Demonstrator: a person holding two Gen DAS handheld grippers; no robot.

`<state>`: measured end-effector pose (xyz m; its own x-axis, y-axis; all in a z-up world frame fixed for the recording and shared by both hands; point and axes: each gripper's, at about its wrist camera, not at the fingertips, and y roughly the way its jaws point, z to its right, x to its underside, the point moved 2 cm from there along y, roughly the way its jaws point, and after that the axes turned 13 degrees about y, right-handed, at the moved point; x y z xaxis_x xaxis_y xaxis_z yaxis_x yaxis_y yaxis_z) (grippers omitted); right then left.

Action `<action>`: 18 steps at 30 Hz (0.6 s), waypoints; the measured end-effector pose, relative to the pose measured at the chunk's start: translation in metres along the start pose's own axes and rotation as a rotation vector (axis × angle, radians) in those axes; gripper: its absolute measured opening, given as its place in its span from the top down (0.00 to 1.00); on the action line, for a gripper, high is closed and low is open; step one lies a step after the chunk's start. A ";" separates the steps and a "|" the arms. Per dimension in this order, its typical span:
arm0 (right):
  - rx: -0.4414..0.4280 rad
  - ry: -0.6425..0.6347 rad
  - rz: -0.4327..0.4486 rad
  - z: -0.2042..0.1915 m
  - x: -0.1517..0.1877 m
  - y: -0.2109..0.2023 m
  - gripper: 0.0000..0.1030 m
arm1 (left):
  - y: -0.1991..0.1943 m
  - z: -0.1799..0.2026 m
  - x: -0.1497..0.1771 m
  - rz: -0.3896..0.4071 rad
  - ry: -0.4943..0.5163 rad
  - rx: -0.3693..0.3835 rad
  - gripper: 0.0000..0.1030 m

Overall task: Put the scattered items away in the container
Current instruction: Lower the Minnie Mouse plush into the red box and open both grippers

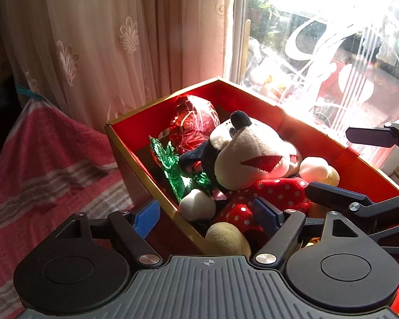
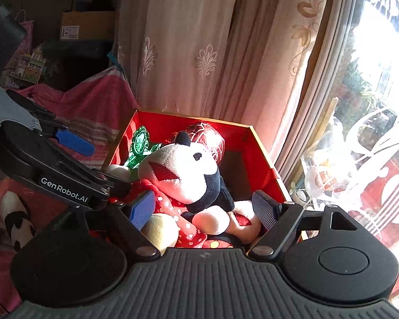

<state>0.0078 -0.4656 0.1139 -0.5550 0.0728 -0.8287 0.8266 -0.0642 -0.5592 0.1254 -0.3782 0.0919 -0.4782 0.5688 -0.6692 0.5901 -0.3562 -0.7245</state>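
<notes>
Left wrist: red box [image 1: 252,98] by window holds Minnie plush [image 1: 252,159] and foil rose [image 1: 191,127]. Left gripper [image 1: 207,216] jaws apart, straddling box's near-left wall. Right wrist: right gripper [image 2: 203,207] jaws apart over the plush's legs inside the box.

The plush mouse [image 1: 252,164] hides the red box's [image 1: 135,133] floor and most of the foil balloon [image 1: 194,125].

Plush mouse [image 1: 252,159] in red box [image 1: 135,146] (foil rose [image 1: 194,125] behind); left gripper [image 1: 204,218] fingers [image 1: 146,218] apart
</notes>
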 end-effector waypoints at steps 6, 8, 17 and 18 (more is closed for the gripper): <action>0.016 -0.004 0.000 -0.005 0.002 -0.010 0.17 | -0.007 0.003 -0.001 0.009 0.024 0.016 0.15; 0.022 -0.002 -0.005 -0.006 0.004 -0.012 0.17 | -0.009 0.004 0.000 0.006 0.029 0.024 0.14; 0.041 0.000 -0.039 -0.011 0.015 -0.019 0.13 | -0.012 0.009 0.002 0.006 0.051 0.057 0.10; 0.045 0.001 -0.043 -0.011 0.017 -0.019 0.13 | -0.012 0.010 0.002 0.006 0.056 0.057 0.10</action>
<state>-0.0161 -0.4519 0.1110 -0.5896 0.0772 -0.8040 0.7970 -0.1059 -0.5946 0.1106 -0.3800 0.0973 -0.4366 0.6062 -0.6647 0.5541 -0.4009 -0.7295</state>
